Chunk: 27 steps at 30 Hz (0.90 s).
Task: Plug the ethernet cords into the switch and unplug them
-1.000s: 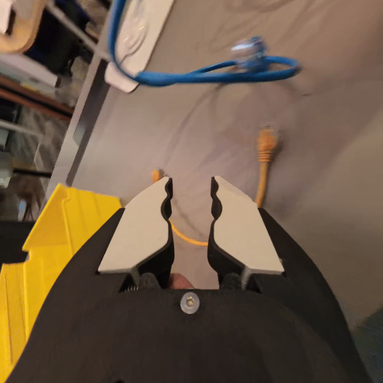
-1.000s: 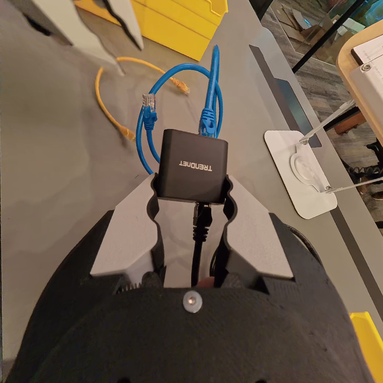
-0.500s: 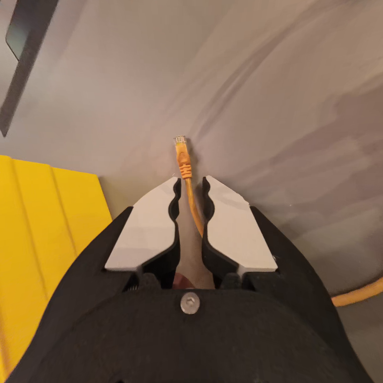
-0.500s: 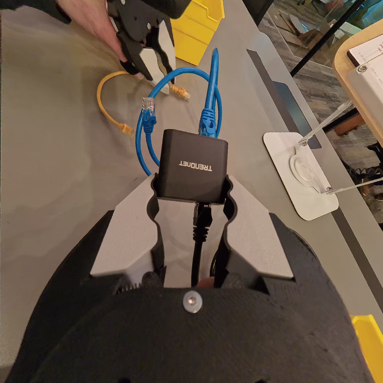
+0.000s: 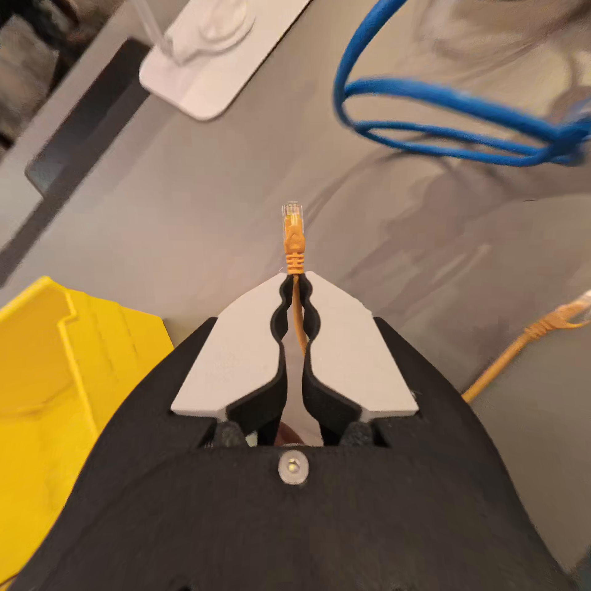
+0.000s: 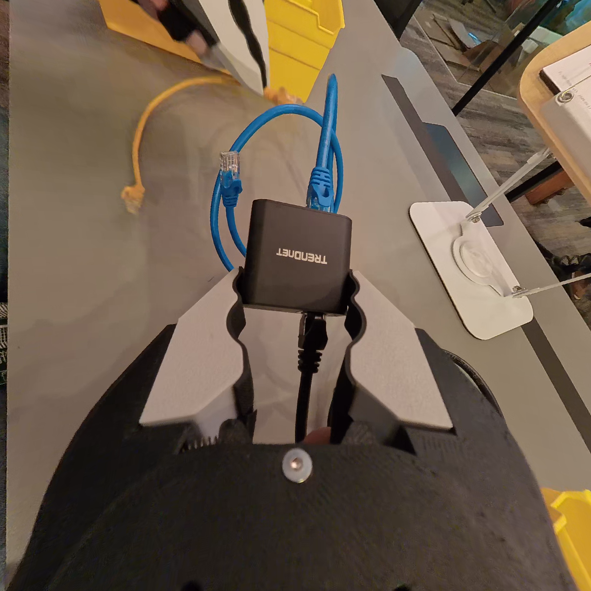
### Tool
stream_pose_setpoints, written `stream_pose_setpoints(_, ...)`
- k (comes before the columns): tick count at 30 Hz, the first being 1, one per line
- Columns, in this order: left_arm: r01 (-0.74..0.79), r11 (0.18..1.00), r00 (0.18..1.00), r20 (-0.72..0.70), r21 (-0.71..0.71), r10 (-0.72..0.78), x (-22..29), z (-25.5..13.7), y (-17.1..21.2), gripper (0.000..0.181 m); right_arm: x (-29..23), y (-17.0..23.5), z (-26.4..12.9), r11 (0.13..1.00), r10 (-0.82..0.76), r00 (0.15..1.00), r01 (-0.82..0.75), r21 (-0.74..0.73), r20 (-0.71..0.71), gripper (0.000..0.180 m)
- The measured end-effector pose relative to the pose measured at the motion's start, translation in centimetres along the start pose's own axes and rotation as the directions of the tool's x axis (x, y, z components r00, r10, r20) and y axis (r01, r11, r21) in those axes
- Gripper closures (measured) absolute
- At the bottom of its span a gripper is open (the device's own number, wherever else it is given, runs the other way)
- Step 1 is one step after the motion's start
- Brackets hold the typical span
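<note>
My left gripper point(image 5: 295, 275) is shut on the orange ethernet cord point(image 5: 297, 307) just behind its plug point(image 5: 293, 236), which sticks out past the fingertips above the grey table. The cord's other plug point(image 5: 563, 319) lies at the right. My right gripper point(image 6: 295, 275) is shut on the black switch point(image 6: 297, 252) and holds it on the table. A blue ethernet cord point(image 6: 275, 118) has one plug point(image 6: 321, 188) in the switch's far side and its other plug point(image 6: 230, 172) free. A black cable point(image 6: 308, 355) enters the switch's near side. The left gripper point(image 6: 252, 41) shows blurred at the top of the right wrist view.
A yellow bin point(image 5: 48, 367) sits left of my left gripper; it also shows far off in the right wrist view point(image 6: 297, 35). A white stand base point(image 6: 470, 265) sits near the table's right edge. A second yellow bin point(image 6: 572, 527) is at the lower right.
My left gripper has shut on the orange cord behind its plug and lifted it, swinging toward the blue cord. The right gripper and switch have not moved.
</note>
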<state>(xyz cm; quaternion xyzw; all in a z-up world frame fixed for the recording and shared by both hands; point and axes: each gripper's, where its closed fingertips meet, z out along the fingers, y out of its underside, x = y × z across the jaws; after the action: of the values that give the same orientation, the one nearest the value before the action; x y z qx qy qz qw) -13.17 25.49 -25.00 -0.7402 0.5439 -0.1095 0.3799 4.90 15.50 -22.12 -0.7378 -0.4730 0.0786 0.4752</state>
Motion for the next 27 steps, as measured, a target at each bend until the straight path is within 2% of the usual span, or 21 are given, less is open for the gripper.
stream_pose_setpoints(6,-0.205,0.971,0.976,-0.053,0.125,0.213,1.9,-7.2,-5.5,0.177,0.0,-0.2,0.3,1.000,-0.003,1.000,0.003,-0.006,0.025,0.118)
stream_pose_setpoints(9,-0.310,0.938,0.938,-0.112,0.154,0.329,4.9,-8.3,-8.0,0.177,0.0,-0.7,0.9,1.000,-0.025,0.999,0.025,-0.010,0.039,0.118)
stream_pose_setpoints(12,-0.416,0.896,0.879,-0.185,0.154,0.440,7.7,-7.4,-9.1,0.177,-0.1,-1.2,1.5,0.999,-0.050,0.998,0.051,-0.017,0.040,0.118)
stream_pose_setpoints(18,-0.519,0.847,0.788,-0.316,0.120,0.528,10.0,-3.5,-9.4,0.177,-0.7,-1.7,2.3,0.985,-0.163,0.986,0.164,-0.045,0.034,0.118)
stream_pose_setpoints(27,-0.610,0.791,0.732,-0.353,0.041,0.583,9.8,-1.9,-8.7,0.177,-0.7,-1.7,2.7,0.974,-0.218,0.976,0.219,-0.060,0.020,0.119)
